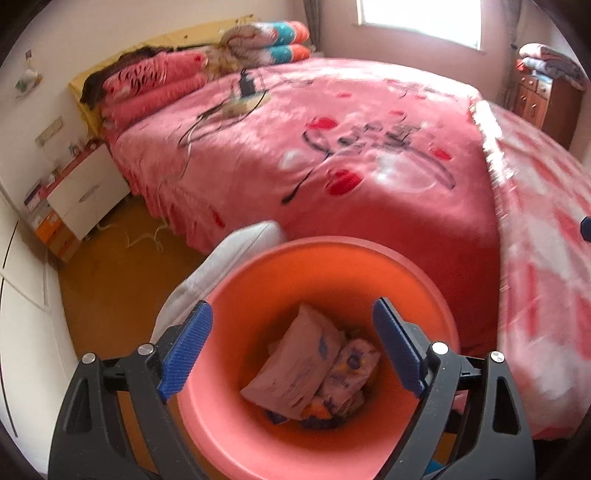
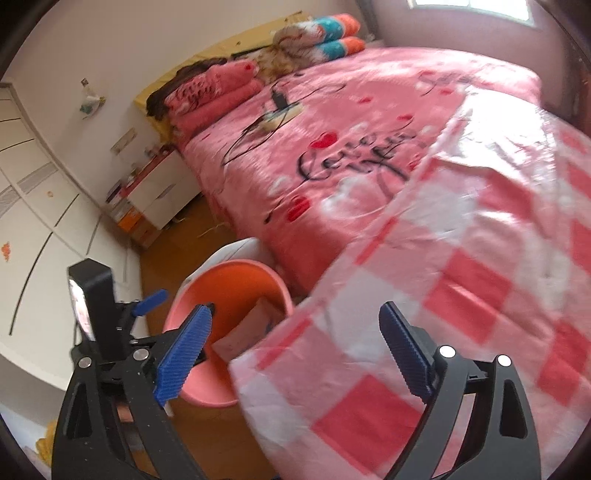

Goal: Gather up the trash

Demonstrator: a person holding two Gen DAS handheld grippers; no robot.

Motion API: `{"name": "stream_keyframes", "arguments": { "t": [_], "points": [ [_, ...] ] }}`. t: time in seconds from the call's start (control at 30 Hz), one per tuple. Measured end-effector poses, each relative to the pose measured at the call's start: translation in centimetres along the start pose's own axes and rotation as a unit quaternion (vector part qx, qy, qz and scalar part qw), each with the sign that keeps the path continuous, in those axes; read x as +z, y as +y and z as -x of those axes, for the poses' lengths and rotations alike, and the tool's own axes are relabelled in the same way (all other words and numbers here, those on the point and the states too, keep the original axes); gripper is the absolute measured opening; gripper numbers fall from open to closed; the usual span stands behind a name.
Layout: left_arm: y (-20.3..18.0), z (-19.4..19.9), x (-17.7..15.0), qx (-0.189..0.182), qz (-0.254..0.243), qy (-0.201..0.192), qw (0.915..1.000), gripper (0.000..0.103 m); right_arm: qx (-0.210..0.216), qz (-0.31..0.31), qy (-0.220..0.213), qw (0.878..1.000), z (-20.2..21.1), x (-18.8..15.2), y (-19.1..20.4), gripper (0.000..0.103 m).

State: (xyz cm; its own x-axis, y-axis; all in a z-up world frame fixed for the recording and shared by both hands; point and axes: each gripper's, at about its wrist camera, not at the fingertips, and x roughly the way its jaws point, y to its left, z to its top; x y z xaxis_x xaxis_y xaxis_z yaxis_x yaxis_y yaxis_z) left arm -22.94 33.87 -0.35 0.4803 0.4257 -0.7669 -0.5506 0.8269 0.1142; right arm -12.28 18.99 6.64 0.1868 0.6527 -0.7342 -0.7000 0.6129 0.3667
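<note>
Orange-pink bin (image 1: 258, 417), pink heart-print bedspread (image 1: 332, 155), pink-and-white checked quilt (image 2: 461, 295).

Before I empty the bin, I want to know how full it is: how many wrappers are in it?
2 plainly visible: a larger pale packet lying tilted in the middle of the orange bin, and a smaller printed one beside it on the right. Scraps beneath may hide more.

One orange bin (image 1: 321, 266) holding at least two crumpled wrappers (image 1: 295, 369). One bed (image 1: 332, 147), two folded pink blankets (image 1: 155, 85), two rolled quilts (image 1: 280, 40), one white nightstand (image 1: 88, 192), one window (image 1: 421, 18).
</note>
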Motion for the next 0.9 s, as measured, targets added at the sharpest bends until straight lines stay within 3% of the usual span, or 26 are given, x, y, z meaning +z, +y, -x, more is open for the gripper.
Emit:
{"name": "stream_keyframes", "arguments": {
  "t": [0.2,0.37,0.53,0.9],
  "points": [
    [-2.7,2.5,1.9,-0.024,-0.019,-0.05,0.9983,0.09,-0.052,-0.002,-0.038,0.998,2.9,-0.7,-1.6,0.091],
    [-5.2,4.7,3.3,-0.065,-0.026,-0.082,0.9941,0.09,-0.094,0.001,-0.068,0.993,5.2,-1.4,-2.8,0.093],
    [-7.8,6.3,4.2,-0.092,-0.042,-0.105,0.9893,0.091,-0.114,-0.004,-0.097,0.989,7.8,-2.3,-4.1,0.093],
    [-13.3,10.4,4.9,-0.159,-0.073,-0.15,0.9731,0.097,-0.194,-0.028,-0.14,0.971,13.0,-5.0,-6.8,0.093]
  ]
}}
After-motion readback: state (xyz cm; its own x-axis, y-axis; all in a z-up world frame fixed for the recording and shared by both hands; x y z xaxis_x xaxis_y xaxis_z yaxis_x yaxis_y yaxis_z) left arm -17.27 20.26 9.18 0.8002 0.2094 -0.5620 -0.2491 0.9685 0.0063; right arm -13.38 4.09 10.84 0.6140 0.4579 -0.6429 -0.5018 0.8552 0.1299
